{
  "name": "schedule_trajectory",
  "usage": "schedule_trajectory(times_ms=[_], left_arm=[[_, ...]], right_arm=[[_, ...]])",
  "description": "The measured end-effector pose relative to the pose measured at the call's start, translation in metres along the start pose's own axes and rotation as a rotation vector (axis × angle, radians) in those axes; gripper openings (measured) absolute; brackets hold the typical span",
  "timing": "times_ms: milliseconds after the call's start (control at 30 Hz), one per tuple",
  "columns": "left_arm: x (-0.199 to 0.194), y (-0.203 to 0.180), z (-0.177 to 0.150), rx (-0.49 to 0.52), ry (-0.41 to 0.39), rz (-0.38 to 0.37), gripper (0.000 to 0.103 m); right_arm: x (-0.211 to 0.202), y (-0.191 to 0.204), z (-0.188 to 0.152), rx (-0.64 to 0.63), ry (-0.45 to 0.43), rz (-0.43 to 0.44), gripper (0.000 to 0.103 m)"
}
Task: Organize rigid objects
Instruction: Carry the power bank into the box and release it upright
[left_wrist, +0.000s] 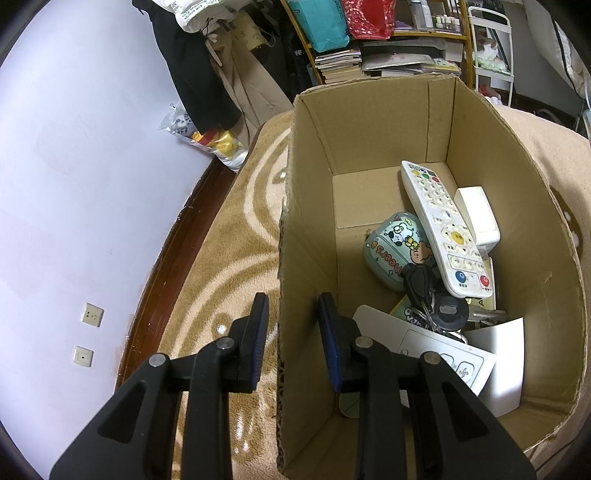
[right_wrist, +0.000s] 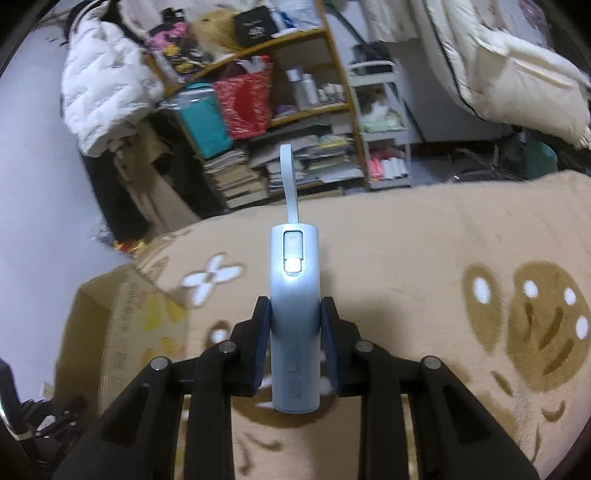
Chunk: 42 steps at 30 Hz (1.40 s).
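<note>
Right now, near to far:
Left gripper (left_wrist: 291, 314): your jaws straddle the near-left wall of the cardboard box (left_wrist: 517, 206), one finger outside, one inside, with a gap showing beside the wall, so they are not clamped.
Box contents: black keys (left_wrist: 436, 295), a cartoon-printed teal case (left_wrist: 391, 247), a white remote (left_wrist: 443, 225), a white adapter block (left_wrist: 476, 214) and flat white panels (left_wrist: 443, 354) lie piled toward the right side.
Right gripper (right_wrist: 294, 314): you are clamping a pale blue power bank (right_wrist: 294, 288) upright between the pads, its cable loop (right_wrist: 288, 177) pointing away.
Beneath: a tan patterned blanket (right_wrist: 406, 236); the box sits to the left.
Beyond: a cluttered bookshelf (right_wrist: 295, 162).
</note>
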<state>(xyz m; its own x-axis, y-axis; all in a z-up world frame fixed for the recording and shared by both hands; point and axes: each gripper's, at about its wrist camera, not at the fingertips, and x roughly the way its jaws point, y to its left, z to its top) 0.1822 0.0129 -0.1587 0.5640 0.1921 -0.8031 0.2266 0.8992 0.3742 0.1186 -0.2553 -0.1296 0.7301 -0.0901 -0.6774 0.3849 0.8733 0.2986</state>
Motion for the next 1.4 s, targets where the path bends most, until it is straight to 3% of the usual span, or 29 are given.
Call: schedule_trajectory(times_ms=[467,933,1400], left_arm=[[0.000,0.000,0.000,0.001,0.000,0.001,0.027],[-0.001,0.000,0.001,-0.001,0.002,-0.004,0.027],[-0.001,0.006,0.003,-0.016,0.004,-0.026,0.027]], right_arm=[[-0.030,0.060,0.007,-0.087,-0.008,0.138,0.028],[-0.037,0.121,-0.014,-0.213,0.047,0.261,0.028],[-0.025,0.143,-0.035,-0.276,0.131,0.271,0.028]])
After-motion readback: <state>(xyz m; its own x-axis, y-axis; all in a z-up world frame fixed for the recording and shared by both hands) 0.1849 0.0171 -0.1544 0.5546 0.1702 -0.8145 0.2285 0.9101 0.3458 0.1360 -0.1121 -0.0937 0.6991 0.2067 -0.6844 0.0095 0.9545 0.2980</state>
